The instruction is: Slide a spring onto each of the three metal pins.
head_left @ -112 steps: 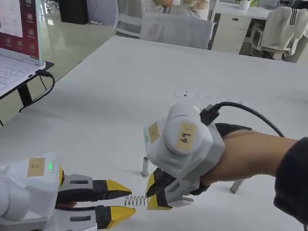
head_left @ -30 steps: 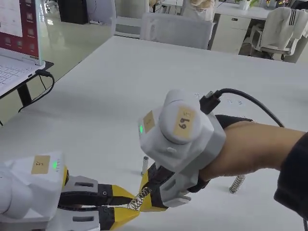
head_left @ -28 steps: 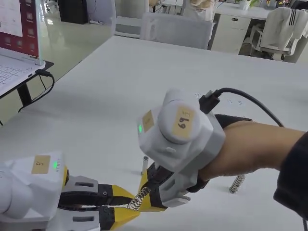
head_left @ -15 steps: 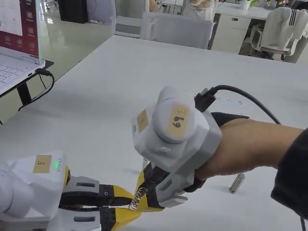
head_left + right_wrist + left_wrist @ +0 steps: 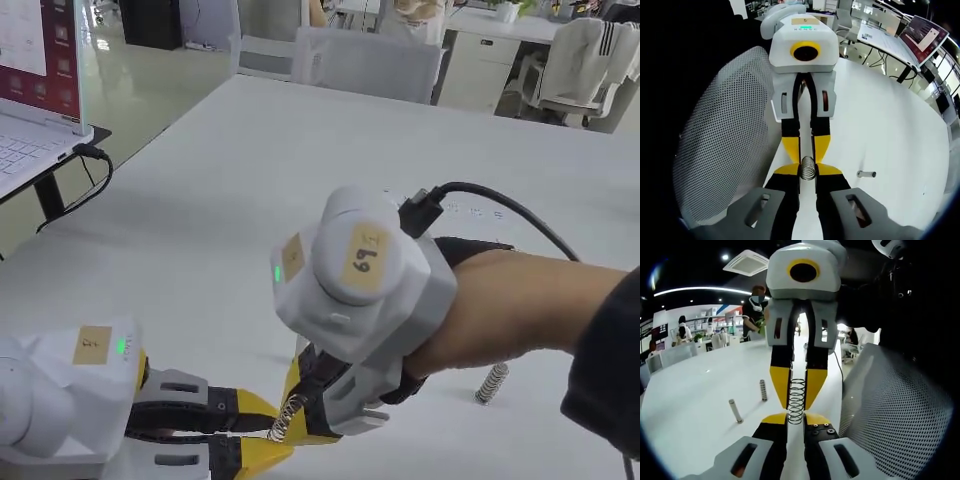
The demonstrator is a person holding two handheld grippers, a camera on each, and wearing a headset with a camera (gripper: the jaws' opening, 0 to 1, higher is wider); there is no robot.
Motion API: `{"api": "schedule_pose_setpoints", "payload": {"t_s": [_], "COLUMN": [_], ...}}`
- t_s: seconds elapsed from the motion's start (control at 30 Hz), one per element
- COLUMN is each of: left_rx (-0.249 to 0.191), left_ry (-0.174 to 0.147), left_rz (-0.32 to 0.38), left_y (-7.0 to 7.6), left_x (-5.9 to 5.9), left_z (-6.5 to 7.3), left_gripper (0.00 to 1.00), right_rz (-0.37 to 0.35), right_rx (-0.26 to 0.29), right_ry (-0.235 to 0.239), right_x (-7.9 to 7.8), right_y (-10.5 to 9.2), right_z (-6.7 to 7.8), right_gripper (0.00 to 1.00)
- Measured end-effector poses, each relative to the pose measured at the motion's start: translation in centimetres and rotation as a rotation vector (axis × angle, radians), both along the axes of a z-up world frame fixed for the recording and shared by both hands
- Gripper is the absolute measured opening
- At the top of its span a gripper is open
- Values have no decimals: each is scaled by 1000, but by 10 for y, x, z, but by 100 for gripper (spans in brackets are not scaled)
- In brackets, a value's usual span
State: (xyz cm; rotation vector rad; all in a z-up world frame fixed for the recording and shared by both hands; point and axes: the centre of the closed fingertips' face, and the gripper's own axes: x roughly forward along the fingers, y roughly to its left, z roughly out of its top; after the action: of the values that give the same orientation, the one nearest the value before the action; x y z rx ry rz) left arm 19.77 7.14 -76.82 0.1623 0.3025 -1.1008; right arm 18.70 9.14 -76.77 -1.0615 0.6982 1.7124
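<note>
The right gripper (image 5: 303, 420) now stands closer to the left gripper (image 5: 262, 432), and their jaw tips almost meet. The spring (image 5: 285, 417) between the jaws now tilts steeply and looks shorter, no longer level.

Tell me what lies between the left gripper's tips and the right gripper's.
One spring, bridging the tips: the left gripper clamps one end, the right gripper the other. The left gripper view shows it lengthwise.

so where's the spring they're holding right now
Centre of the left gripper view: the spring is held between the left gripper below and the right gripper above, just right of a standing spring.
</note>
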Motion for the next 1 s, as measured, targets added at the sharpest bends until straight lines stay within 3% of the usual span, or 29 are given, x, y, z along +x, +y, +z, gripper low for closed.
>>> {"api": "schedule_pose_setpoints", "payload": {"t_s": [0.23,1.0], "left_rx": [-3,9], "left_ry": [7,-4], "left_rz": [2,71], "left_y": [2,11], "left_x": [1,8], "left_z": [-3,-9], "left_gripper": [7,42], "right_rz": [-9,-70], "right_rx": [-6,-11], "right_ry": [-4,-51], "right_x": [4,34], "right_y": [-3,-19], "right_z": [1,12], "right_gripper": [9,9]}}
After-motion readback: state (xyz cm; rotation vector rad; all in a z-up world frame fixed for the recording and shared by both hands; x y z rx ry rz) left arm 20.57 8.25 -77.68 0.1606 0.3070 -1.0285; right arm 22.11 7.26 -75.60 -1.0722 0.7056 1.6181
